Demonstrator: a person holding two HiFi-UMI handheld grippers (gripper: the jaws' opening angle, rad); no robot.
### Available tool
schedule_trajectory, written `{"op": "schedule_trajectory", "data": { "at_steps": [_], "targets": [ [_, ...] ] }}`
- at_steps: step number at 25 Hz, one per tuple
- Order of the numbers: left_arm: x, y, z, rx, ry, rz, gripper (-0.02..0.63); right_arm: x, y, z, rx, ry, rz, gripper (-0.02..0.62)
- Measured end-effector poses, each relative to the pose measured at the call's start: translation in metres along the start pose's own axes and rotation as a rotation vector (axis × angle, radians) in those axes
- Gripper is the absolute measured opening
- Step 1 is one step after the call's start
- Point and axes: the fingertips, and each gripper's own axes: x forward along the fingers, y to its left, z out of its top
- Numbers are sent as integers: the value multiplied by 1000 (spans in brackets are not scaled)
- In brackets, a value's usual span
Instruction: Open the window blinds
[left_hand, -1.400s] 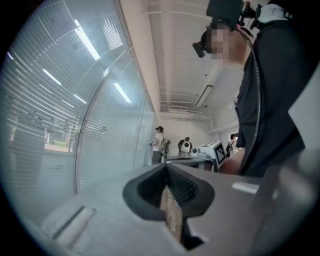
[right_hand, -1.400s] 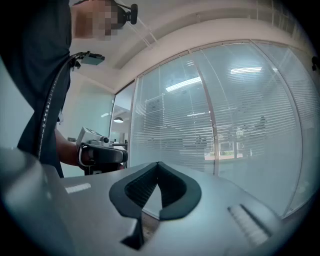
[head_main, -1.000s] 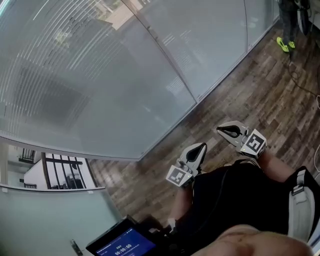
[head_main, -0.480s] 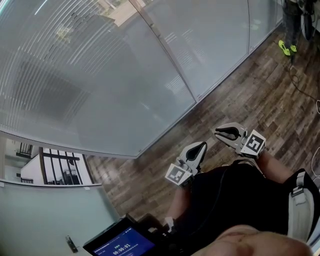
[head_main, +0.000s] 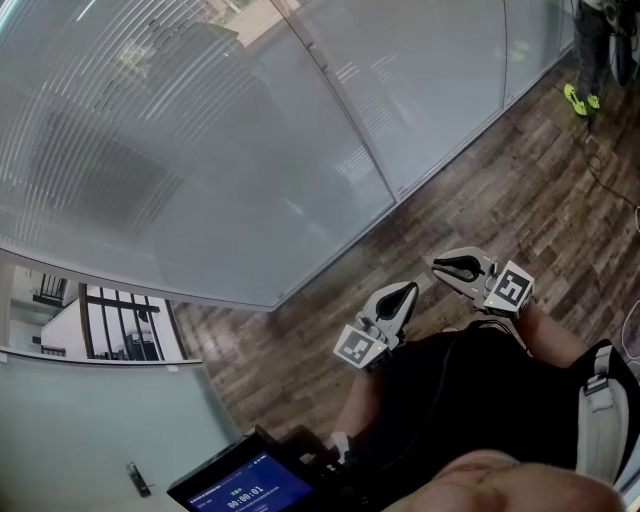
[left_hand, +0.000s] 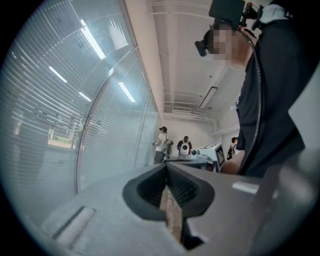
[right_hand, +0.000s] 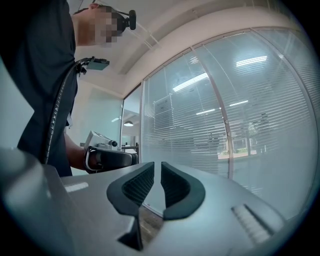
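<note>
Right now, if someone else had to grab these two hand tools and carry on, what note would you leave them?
Left gripper: shut, empty, held in front of the person's waist.
Right gripper: jaws have just been closing a touch, with a narrow gap left and nothing between them.
Blinds: down, slats covering most of the view outside, touched by neither gripper.
Done: nothing yet.
Left: find the blinds' control, which no view shows, grip it and open them.
</note>
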Motion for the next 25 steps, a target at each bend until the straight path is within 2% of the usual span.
{"op": "schedule_trajectory", "data": {
  "at_steps": [13,25],
  "targets": [
    [-8,1,-8,-37,-2,8,2,4,6,-10,33,32,8,31],
    [2,40,-3,-50,-8,-43,2,32,-19,-13,40,43,-27,23]
  ]
}}
